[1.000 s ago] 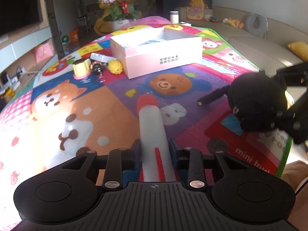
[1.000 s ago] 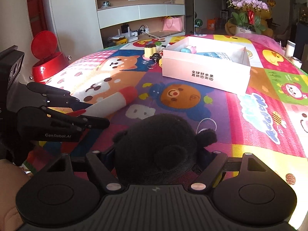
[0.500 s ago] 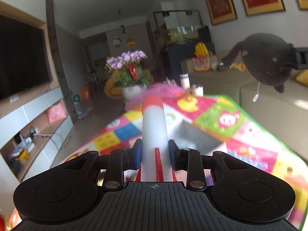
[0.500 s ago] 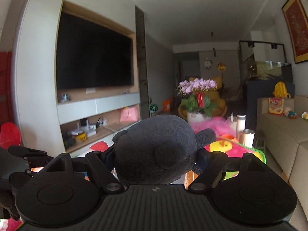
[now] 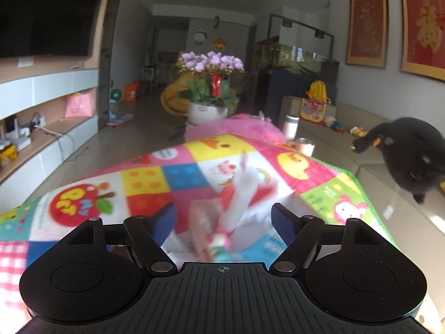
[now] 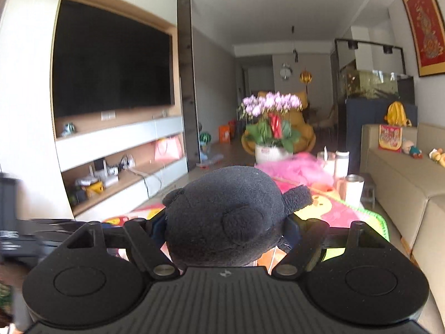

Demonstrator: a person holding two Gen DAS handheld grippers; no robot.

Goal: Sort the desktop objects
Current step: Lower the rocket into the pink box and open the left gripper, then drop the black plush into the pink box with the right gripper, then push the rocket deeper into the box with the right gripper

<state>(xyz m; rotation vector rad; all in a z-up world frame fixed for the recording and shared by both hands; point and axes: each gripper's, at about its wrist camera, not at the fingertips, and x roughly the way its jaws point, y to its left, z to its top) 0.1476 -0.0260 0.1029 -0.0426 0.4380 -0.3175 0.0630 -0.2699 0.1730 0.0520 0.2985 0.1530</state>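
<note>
My left gripper [image 5: 224,217] hangs above the colourful play mat [image 5: 172,175] and its jaws are opening. The white tube with red ends [image 5: 236,194] is loose between them, a blurred streak that touches neither blue pad [image 5: 167,220]. Beneath it lies a blurred white and pink mass, probably the open white box and its contents. My right gripper [image 6: 224,228] is shut on the black plush toy [image 6: 222,214], which hides its fingertips. The same black plush toy [image 5: 408,153] hangs in the air at the right of the left wrist view.
A pot of purple flowers [image 5: 208,89] stands beyond the mat's far end. A white bottle [image 5: 291,123] and a metal cup [image 5: 304,146] stand at its far right corner. A beige sofa [image 5: 389,208] runs along the right, a TV wall with shelves [image 6: 116,150] along the left.
My left gripper was shut on the tube and now stands wide, with the tube dropping out of it. Both hands moved forward over the mat. The right gripper still holds the plush.
</note>
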